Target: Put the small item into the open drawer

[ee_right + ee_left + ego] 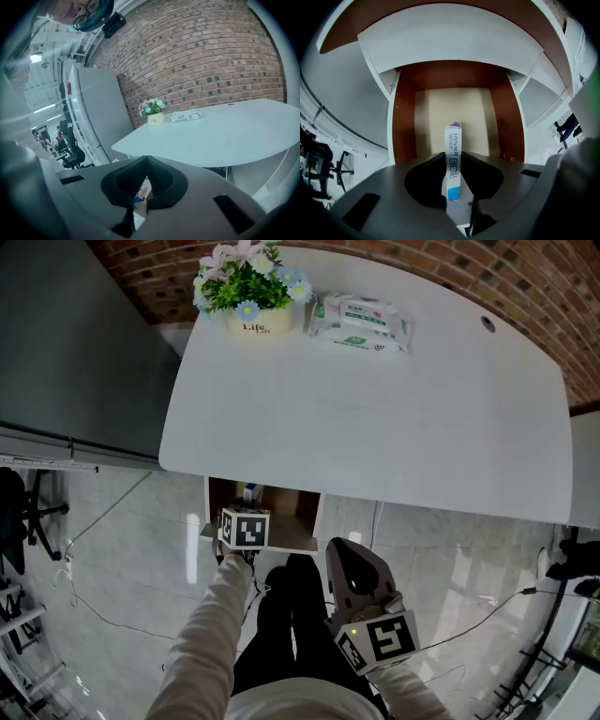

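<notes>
Box (453, 164) clamped in left gripper (453, 154), long axis pointing down into drawer (452, 103).

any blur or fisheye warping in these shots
Left gripper view: heavy fisheye, drawer walls bow, dark corners, but the box print reads sharp. Right gripper view: table edge curves, brick wall bulges. Head view: milder bending, soft glare on the floor tiles.

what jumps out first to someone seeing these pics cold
The left gripper pinches a slim box over the open drawer under the white table. At the table's far edge sit a flower pot and a pack of wipes.
</notes>
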Available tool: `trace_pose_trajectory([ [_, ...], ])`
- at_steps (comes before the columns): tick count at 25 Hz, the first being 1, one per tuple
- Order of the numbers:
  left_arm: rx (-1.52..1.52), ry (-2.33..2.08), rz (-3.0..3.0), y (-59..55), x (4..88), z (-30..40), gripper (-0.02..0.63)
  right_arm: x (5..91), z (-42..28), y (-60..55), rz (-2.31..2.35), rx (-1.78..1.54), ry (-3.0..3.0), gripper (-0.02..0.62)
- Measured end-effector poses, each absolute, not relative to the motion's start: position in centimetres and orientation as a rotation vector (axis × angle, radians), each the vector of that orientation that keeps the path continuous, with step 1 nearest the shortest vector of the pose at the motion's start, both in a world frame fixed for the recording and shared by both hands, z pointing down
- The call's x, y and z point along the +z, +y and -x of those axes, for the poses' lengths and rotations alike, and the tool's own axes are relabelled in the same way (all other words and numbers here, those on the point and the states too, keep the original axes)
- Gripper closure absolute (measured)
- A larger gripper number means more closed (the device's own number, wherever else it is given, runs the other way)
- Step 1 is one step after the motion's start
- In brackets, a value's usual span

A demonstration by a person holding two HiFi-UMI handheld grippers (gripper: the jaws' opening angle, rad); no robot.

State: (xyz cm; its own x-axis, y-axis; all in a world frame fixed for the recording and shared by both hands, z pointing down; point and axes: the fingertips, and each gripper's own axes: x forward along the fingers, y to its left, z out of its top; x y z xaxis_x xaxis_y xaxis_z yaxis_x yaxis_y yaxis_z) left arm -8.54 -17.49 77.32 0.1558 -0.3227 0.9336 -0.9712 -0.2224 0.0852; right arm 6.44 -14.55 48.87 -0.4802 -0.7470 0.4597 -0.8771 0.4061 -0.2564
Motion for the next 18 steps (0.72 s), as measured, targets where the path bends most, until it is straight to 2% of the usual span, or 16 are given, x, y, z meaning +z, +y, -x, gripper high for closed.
trace_pose_trajectory([
  [18,1.161,-1.209,-1.647,-18.4,79.7,7.8,0.503,50.4,-7.3,-14.3,-1.415,0.717,-2.357,0.569],
])
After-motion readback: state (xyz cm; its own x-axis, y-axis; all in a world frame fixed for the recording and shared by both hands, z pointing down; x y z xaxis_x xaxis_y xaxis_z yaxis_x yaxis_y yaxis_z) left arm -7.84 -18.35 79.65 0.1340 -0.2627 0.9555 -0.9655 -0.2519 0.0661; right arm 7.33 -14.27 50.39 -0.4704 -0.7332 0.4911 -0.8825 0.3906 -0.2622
